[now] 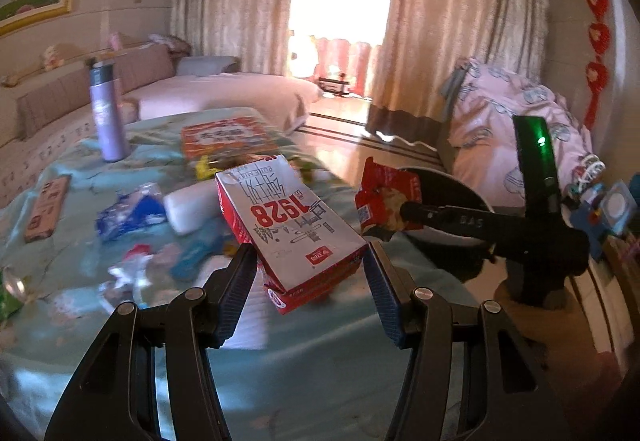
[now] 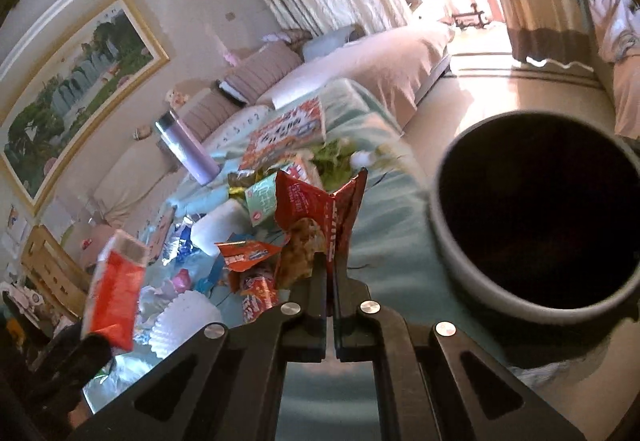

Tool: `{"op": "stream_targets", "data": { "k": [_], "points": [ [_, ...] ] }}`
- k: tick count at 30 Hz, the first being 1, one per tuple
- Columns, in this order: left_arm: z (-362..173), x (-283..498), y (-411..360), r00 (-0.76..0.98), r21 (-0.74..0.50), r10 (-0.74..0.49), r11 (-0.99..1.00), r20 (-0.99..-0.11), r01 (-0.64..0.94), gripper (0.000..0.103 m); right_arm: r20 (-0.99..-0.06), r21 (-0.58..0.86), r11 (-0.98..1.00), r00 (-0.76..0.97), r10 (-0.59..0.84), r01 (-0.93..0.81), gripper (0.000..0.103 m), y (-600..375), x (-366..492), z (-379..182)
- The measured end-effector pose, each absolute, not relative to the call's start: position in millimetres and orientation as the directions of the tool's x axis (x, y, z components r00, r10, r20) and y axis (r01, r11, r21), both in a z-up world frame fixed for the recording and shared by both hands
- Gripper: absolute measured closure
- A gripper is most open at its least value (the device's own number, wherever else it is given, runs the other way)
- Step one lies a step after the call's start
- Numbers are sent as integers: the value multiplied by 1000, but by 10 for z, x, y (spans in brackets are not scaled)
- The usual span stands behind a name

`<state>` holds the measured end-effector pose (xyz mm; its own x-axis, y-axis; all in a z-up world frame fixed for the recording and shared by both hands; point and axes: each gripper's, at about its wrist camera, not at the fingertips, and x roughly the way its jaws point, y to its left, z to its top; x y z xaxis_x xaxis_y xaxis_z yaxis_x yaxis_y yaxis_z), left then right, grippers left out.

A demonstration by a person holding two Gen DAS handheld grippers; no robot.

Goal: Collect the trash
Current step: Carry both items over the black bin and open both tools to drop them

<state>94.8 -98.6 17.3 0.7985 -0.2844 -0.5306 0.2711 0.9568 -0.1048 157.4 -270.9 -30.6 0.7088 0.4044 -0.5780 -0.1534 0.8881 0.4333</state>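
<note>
My left gripper (image 1: 310,261) is shut on a red and white milk carton (image 1: 288,225) marked 1928 and holds it above the table. The carton also shows at the left of the right wrist view (image 2: 114,297). My right gripper (image 2: 330,265) is shut on a red snack wrapper (image 2: 320,213), held up beside the round grey trash bin (image 2: 452,257) with a dark inside. In the left wrist view the right gripper (image 1: 408,213) holds the wrapper (image 1: 384,197) over the bin's rim (image 1: 448,239). Several wrappers (image 2: 248,257) lie on the table.
A table with a teal cloth (image 1: 280,353) carries a purple flask (image 1: 106,113), an orange box (image 1: 224,135), a white block (image 1: 188,207), blue wrappers (image 1: 128,215) and a can (image 1: 12,289). A sofa (image 1: 224,93) stands behind. White paper cups (image 2: 180,317) lie near the front.
</note>
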Motion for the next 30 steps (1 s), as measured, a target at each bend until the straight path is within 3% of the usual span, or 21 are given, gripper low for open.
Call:
{"op": "stream_targets", "data": {
  "k": [11, 30],
  "points": [
    [144, 1249, -1683, 730, -109, -401, 903, -553, 415, 48, -599, 372, 928, 757, 262, -27, 101, -3450, 1454, -193],
    [24, 1965, -2513, 598, -170, -508, 831, -620, 530, 48, -649, 330, 943, 737, 188, 49, 101, -4002, 1702, -281]
  ]
}}
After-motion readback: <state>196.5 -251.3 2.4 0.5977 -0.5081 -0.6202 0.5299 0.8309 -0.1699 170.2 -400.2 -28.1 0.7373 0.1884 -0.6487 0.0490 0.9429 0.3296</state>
